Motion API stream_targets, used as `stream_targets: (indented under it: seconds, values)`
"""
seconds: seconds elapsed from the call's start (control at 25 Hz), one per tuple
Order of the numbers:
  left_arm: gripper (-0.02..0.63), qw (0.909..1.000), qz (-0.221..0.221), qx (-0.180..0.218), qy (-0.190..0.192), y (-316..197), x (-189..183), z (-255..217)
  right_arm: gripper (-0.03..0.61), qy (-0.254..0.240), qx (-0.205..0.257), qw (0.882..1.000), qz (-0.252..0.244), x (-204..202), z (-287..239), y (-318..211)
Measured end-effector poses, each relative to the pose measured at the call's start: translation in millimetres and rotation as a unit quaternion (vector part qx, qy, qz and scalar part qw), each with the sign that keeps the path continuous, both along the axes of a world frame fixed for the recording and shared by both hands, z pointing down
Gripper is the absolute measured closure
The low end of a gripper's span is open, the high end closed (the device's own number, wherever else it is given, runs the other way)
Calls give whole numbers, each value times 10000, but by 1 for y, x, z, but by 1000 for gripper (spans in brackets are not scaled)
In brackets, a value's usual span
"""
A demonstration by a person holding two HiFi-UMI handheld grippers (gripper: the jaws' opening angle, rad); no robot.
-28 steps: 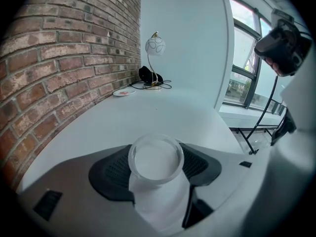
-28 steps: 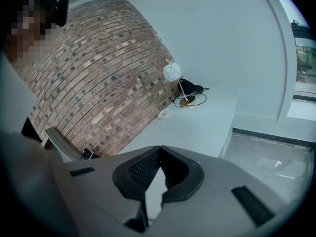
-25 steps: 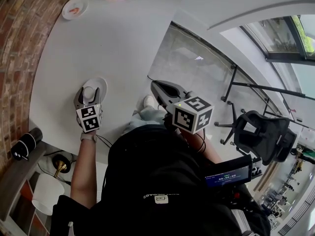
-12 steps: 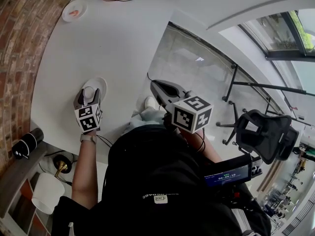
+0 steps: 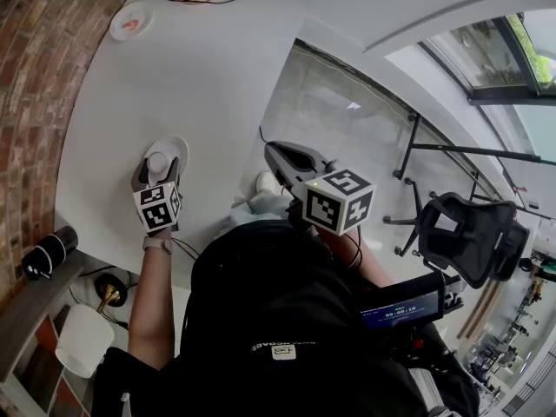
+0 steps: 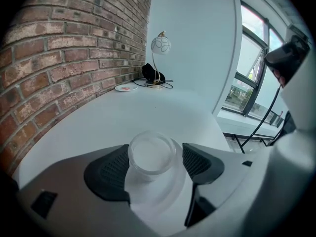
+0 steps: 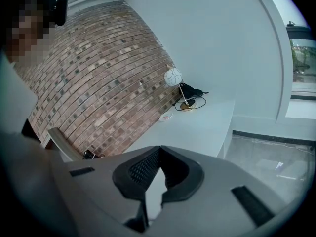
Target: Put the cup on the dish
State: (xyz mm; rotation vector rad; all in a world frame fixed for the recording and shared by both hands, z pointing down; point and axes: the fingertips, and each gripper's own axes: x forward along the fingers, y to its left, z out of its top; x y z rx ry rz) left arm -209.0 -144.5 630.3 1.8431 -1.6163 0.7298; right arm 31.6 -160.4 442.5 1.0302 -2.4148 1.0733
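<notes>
Release step now: the left gripper (image 6: pixel 154 166) is opening its jaws, and the pads are coming off the cup (image 6: pixel 151 151) between them. The cup stands upright on the dish (image 5: pixel 180 143), near the table (image 5: pixel 200 76) edge. The right gripper (image 7: pixel 159 174) is clenched on nothing, off to the side. By my read only 1 move remains: back the left gripper straight out without nudging the cup.

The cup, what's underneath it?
A white dish, set on the white table. The cup covers the dish's middle, so only its outer part shows.
</notes>
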Motion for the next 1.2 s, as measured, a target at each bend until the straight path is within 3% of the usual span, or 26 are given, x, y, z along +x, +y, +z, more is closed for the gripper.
stream_targets:
  seconds: [0.76, 1.2]
  values:
    - [295, 9994, -291, 124, -135, 14, -10, -20, 575, -181, 125, 9996, -184, -2, -11, 7]
    - [295, 9967, -566, 512, -272, 31, -16, -69, 575, -329, 209, 9975, -585, -16, -17, 10]
